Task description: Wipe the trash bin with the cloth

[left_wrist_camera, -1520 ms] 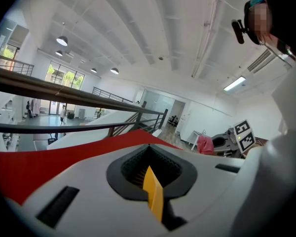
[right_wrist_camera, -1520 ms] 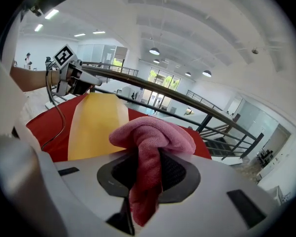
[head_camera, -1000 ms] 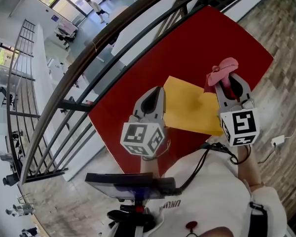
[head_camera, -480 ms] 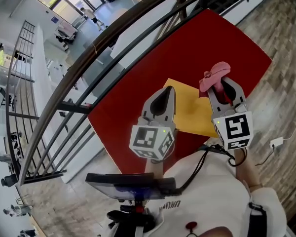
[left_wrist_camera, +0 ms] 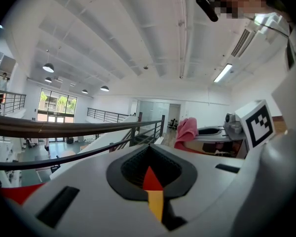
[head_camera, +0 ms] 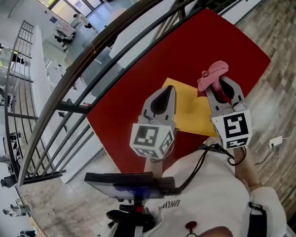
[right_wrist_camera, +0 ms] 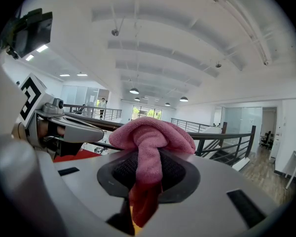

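Note:
In the head view my right gripper (head_camera: 221, 86) is shut on a crumpled pink cloth (head_camera: 213, 73) that sticks out past its tips. In the right gripper view the cloth (right_wrist_camera: 150, 137) is pinched between the jaws and bulges above them. My left gripper (head_camera: 164, 95) is just left of it, shut, with nothing between its jaws. Both are held up over a yellow rectangular thing (head_camera: 192, 110), partly hidden by them; I cannot tell whether it is the bin. It rests on a big red surface (head_camera: 187, 48). The left gripper view shows the cloth (left_wrist_camera: 187, 129) to its right.
A dark metal railing (head_camera: 103, 48) runs diagonally past the red surface's far edge, with a lower floor beyond it. Wood flooring (head_camera: 281, 93) lies to the right, with a white plug and cable (head_camera: 276, 142) on it. A black device (head_camera: 133, 184) sits at the person's chest.
My left gripper has shifted a little rightward, closer to the right gripper. The right gripper has kept its hold on the pink cloth and barely moved.

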`<state>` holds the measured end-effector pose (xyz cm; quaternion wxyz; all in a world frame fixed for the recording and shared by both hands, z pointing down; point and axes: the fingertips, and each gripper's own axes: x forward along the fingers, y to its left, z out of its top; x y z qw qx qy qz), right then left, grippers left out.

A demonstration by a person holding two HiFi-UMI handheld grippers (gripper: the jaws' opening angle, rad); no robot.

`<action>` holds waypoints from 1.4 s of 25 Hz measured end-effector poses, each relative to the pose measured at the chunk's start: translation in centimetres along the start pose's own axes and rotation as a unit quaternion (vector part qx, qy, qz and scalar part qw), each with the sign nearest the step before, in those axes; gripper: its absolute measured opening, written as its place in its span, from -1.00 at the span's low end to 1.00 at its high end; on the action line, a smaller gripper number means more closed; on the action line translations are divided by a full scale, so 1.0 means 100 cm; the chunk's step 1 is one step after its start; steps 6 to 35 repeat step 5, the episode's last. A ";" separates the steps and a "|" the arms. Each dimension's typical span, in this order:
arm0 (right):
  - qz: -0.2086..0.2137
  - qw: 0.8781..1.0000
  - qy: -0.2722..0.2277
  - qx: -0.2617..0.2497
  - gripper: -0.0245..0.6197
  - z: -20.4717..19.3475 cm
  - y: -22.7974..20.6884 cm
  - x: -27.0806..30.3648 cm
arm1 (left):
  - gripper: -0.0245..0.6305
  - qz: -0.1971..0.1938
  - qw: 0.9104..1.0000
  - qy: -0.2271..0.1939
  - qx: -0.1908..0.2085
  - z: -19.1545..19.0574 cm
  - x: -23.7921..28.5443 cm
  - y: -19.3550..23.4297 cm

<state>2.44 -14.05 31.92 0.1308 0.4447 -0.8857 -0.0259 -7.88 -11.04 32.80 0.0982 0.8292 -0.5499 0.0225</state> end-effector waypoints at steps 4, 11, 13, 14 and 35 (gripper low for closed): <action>0.001 1.000 0.001 -0.002 -0.64 0.001 0.000 0.000 | -0.92 -0.001 1.000 -0.001 -0.001 0.001 -0.001 0.000; 0.001 1.000 0.001 -0.002 -0.64 0.001 0.000 0.000 | -0.92 -0.002 1.000 -0.001 -0.002 0.002 -0.001 0.000; 0.001 1.000 0.001 -0.002 -0.64 0.001 0.000 0.000 | -0.92 -0.002 1.000 -0.001 -0.002 0.002 -0.001 0.000; 0.001 1.000 0.001 -0.002 -0.64 0.001 0.000 0.000 | -0.92 -0.002 1.000 -0.001 -0.002 0.002 -0.001 0.000; 0.001 1.000 0.001 -0.002 -0.64 0.001 0.000 0.000 | -0.92 -0.002 1.000 -0.001 -0.002 0.002 -0.001 0.000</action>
